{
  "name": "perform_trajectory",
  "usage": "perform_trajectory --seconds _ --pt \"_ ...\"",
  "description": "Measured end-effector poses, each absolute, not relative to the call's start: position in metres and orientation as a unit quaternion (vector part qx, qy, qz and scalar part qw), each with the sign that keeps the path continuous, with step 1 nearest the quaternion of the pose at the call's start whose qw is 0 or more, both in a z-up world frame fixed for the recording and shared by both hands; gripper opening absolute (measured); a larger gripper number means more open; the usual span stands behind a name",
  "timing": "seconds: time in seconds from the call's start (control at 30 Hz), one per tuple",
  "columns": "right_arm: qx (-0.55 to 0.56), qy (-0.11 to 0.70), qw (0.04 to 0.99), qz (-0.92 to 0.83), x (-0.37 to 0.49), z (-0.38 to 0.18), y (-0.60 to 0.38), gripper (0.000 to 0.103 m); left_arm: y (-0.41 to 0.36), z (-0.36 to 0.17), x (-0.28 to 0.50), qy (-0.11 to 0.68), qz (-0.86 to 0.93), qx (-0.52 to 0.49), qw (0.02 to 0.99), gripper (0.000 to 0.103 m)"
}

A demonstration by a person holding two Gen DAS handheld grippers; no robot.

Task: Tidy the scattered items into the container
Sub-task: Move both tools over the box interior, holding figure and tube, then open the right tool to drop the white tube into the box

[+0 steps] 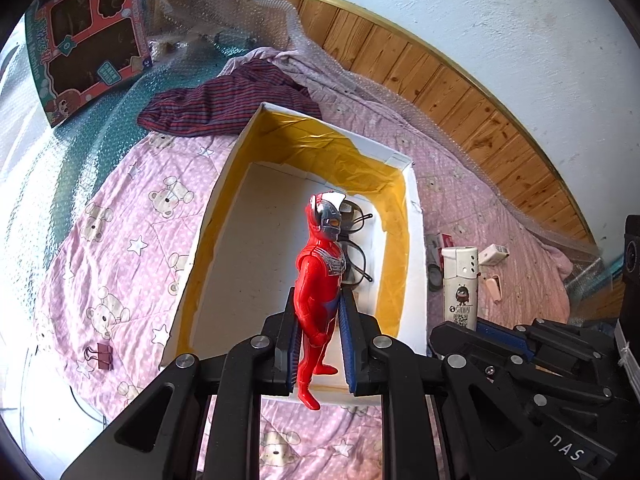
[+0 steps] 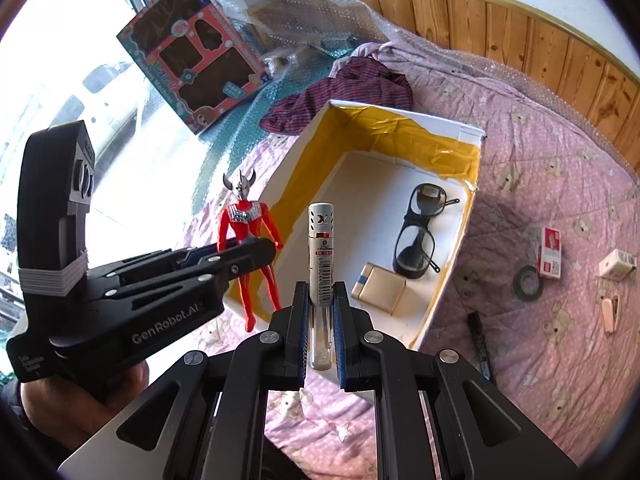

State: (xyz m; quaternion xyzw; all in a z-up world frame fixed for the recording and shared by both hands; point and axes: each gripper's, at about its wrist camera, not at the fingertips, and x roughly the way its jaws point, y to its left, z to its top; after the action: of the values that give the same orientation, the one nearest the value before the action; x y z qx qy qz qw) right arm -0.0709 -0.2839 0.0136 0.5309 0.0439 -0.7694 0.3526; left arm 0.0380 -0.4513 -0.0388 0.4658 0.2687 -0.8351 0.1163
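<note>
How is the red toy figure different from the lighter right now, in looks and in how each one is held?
The red toy figure is bright red with silver trim and limbs; the lighter is a slim white and silver cylinder with a barcode label. The left tool grips the figure around its waist and legs, while the right tool clamps the lighter's lower half. Both stand upright, held near the box's near end.

Pink bear-print quilt; striped garment bunched behind; toy package leaning; bubble wrap; wood panelling.
</note>
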Motion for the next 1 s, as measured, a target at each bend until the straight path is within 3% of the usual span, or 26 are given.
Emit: perform_trajectory --seconds 1.0 --pt "0.575 0.029 0.333 -0.747 -0.148 -0.022 -0.305 0.012 -0.472 -0.083 -0.023 0.272 -0.806 0.515 0.109 0.018"
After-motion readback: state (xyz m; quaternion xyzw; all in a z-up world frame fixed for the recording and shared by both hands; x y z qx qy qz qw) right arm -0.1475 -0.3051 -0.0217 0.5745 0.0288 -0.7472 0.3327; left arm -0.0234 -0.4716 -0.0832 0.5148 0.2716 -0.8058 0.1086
